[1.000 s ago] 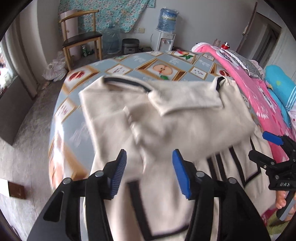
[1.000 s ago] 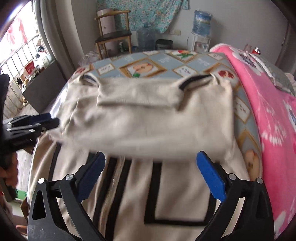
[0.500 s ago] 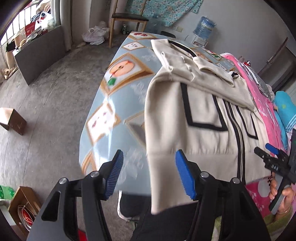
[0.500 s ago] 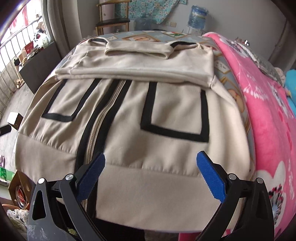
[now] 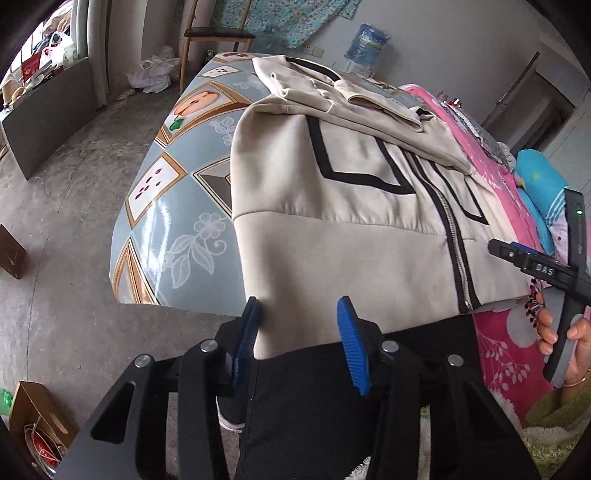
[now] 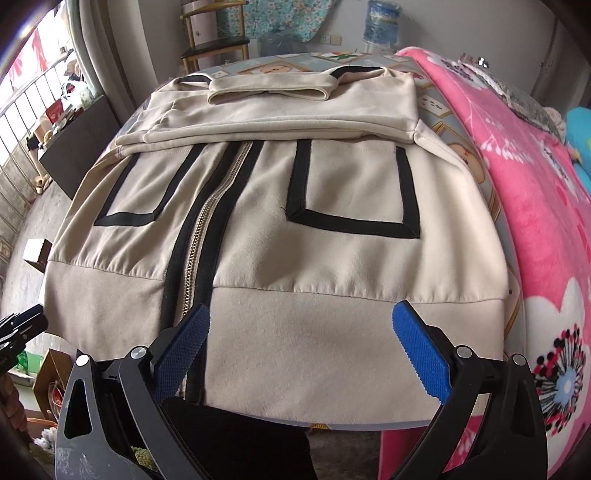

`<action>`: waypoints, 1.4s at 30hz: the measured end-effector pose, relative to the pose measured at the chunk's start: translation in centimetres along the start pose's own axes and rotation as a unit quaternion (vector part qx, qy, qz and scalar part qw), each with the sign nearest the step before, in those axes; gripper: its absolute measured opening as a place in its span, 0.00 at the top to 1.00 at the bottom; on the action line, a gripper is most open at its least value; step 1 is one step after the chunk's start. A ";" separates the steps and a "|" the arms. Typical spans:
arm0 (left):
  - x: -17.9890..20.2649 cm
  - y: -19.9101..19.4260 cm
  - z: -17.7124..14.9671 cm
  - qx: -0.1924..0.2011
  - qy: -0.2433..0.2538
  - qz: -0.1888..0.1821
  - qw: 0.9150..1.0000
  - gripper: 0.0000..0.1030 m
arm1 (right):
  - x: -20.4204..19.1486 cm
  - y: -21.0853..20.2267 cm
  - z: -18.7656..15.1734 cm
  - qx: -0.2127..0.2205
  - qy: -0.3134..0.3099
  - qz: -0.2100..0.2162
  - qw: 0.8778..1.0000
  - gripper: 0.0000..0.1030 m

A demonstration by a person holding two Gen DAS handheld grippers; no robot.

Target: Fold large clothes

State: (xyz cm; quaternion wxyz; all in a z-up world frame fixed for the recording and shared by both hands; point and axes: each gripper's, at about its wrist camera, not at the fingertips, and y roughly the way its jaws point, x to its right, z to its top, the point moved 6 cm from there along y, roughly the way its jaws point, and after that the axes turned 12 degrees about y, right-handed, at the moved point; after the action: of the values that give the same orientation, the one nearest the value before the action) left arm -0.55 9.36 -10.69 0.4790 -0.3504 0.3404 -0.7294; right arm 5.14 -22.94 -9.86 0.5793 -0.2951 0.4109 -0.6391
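A cream zip jacket (image 5: 343,206) with black trim lies front up on the patterned table (image 5: 177,206). Its sleeves and top part are folded over the chest, and its hem hangs over the near table edge. It also shows in the right wrist view (image 6: 280,229). My left gripper (image 5: 299,332) is open, its blue pads either side of the hem's left corner. My right gripper (image 6: 301,350) is open wide at the hem, right of the zip (image 6: 207,236). The right gripper also shows in the left wrist view (image 5: 532,258), held at the hem's right end.
A pink flowered blanket (image 6: 535,206) lies along the table's right side. A wooden chair (image 6: 214,44) and a water dispenser (image 6: 380,18) stand behind the table. Cardboard boxes (image 5: 33,421) sit on the concrete floor at the left.
Both grippers have pulled back from the folded sleeves to the jacket's hem at the near table edge. Both stayed open. The left gripper has closed in on the hem's left corner.
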 end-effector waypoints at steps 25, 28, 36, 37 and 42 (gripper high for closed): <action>-0.8 -3.3 1.0 -0.007 -0.120 -0.112 0.986 0.94 | -14.0 -4.6 -5.6 -0.007 -0.214 0.265 0.940 0.11; -0.3 -4.2 2.3 0.008 -0.136 -0.150 0.979 0.95 | -17.0 -4.4 -6.9 -0.022 -0.241 0.291 0.926 0.15; 1.3 -5.4 4.6 0.025 -0.135 -0.190 0.972 0.95 | -21.9 -3.0 -8.3 -0.009 -0.278 0.282 0.918 0.35; 1.4 -5.4 4.7 0.024 -0.134 -0.192 0.972 0.95 | -22.1 -2.7 -8.3 -0.006 -0.275 0.276 0.921 0.42; 1.3 -5.1 4.6 0.018 -0.132 -0.189 0.973 0.95 | -20.8 -1.7 -6.9 -0.007 -0.226 0.269 0.936 0.82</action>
State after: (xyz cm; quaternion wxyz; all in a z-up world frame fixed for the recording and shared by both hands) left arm 0.55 8.97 -3.77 0.3795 -0.4930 0.1879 -0.7600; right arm 1.68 -1.28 -9.73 0.8049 -0.3147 0.3377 -0.3728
